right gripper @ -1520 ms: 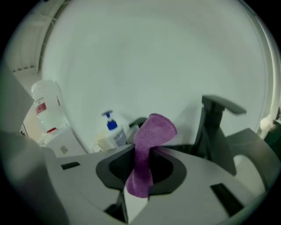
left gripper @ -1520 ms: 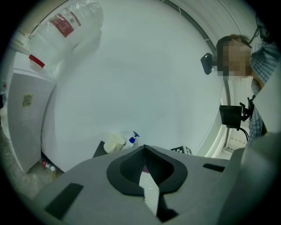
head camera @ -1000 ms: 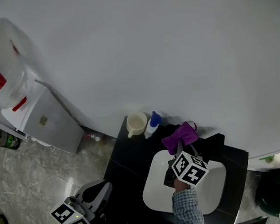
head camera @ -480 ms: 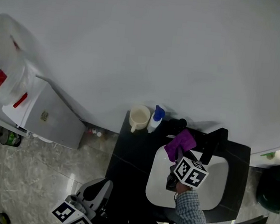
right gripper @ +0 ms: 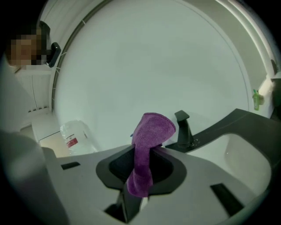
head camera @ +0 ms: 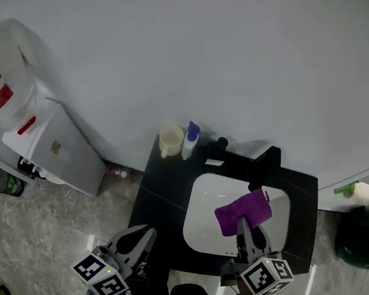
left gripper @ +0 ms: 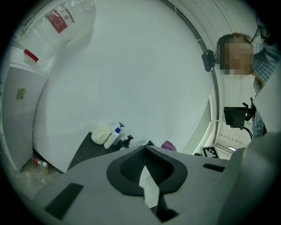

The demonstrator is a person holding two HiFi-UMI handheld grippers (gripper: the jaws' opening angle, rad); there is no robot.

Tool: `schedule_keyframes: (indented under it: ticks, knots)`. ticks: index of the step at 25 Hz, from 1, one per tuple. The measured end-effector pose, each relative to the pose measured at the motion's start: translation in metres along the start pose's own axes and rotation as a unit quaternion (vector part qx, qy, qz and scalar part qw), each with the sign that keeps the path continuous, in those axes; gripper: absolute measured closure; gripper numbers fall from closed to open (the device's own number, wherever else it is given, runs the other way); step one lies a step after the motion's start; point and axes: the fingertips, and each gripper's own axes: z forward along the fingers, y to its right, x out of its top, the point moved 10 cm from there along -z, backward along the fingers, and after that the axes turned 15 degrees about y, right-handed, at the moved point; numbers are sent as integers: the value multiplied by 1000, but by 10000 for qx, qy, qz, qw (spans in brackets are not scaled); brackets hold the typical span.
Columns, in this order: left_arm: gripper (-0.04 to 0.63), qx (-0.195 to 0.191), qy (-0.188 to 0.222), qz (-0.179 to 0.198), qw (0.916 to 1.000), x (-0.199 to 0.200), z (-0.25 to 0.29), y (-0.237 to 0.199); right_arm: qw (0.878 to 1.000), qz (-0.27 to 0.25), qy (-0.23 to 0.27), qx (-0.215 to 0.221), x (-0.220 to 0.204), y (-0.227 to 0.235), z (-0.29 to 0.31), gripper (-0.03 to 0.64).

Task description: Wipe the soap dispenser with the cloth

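Observation:
A black pump soap dispenser [head camera: 219, 147] stands at the back of the dark counter [head camera: 166, 194], just left of the black faucet [head camera: 265, 166]. My right gripper [head camera: 243, 222] hangs over the white sink [head camera: 203, 212], shut on a purple cloth [head camera: 243, 212]; cloth and dispenser are well apart. In the right gripper view the cloth [right gripper: 151, 132] sticks up out of the jaws and droops down in front, with the faucet [right gripper: 183, 127] behind. My left gripper [head camera: 143, 233] is low off the counter's front left, shut and empty. The dispenser [left gripper: 128, 140] also shows small in the left gripper view.
A cream cup [head camera: 171, 139] and a white bottle with a blue top [head camera: 189, 139] stand left of the dispenser. A water cooler [head camera: 51, 151] with a clear jug [head camera: 0, 83] stands on the floor to the left. A dark bin [head camera: 357, 246] is at right.
My right gripper has drawn the cloth back from the dispenser toward the front of the sink, uncovering the dispenser. The left gripper has stayed low at the left.

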Motion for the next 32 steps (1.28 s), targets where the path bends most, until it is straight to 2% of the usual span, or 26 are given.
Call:
schedule_keyframes:
  ticks: [6, 12, 16, 20, 24, 32]
  knots:
    - [594, -174, 39, 160, 9997, -39, -49, 73, 9996, -38, 208, 177, 13, 8, -123, 531]
    - [594, -313, -39, 126, 9994, -129, -137, 170, 9993, 61, 257, 278, -2, 36, -283, 531]
    - [594, -200, -25, -6, 9998, -171, -185, 219, 9993, -23, 187, 338, -5, 52, -353, 531]
    - [594, -104, -25, -137, 9998, -177, -221, 254, 9986, 69, -10, 533, -2, 43, -391, 531]
    - [594, -60, -17, 37, 10000, -173, -244, 269, 9972, 201, 34, 717, -5, 27, -408, 531]
    - [594, -326, 79, 458, 9984, -148, -266, 290, 9947, 273, 276, 950, 1, -6, -424, 531]
